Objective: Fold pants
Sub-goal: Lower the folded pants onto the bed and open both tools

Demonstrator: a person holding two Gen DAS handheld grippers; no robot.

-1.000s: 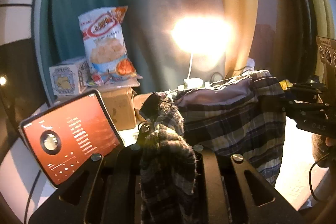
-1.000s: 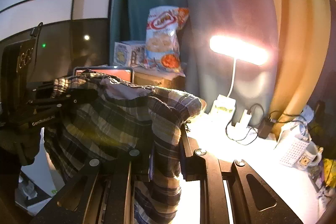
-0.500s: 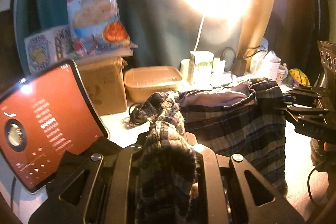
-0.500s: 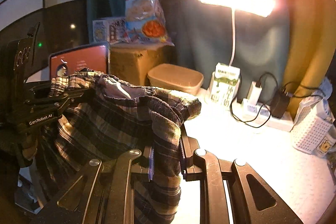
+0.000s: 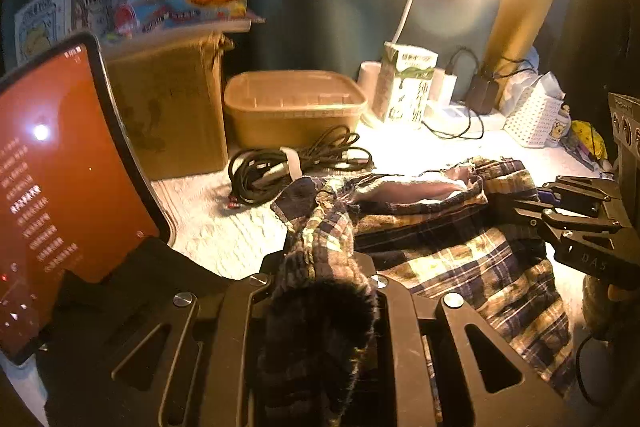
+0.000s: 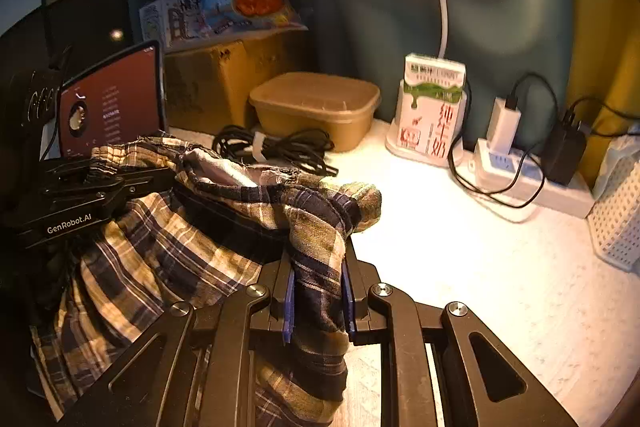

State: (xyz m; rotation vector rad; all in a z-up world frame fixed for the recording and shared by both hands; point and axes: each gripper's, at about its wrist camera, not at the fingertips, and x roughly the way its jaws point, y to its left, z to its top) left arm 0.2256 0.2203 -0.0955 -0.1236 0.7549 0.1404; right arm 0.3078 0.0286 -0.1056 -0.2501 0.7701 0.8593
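While the plaid pants (image 5: 452, 247) are held up by the waistband over the near edge of the white table (image 6: 460, 259), each end is pinched: the left gripper (image 5: 320, 291) is clamped on one bunched corner, the right gripper (image 6: 318, 291) on the other. Most of the cloth is draped off the near side, so it could be dragged down unevenly and the fold skewed. A coiled black cable (image 5: 288, 167) lies just beyond on the far side; it could be snagged if the waistband is laid too far forward.
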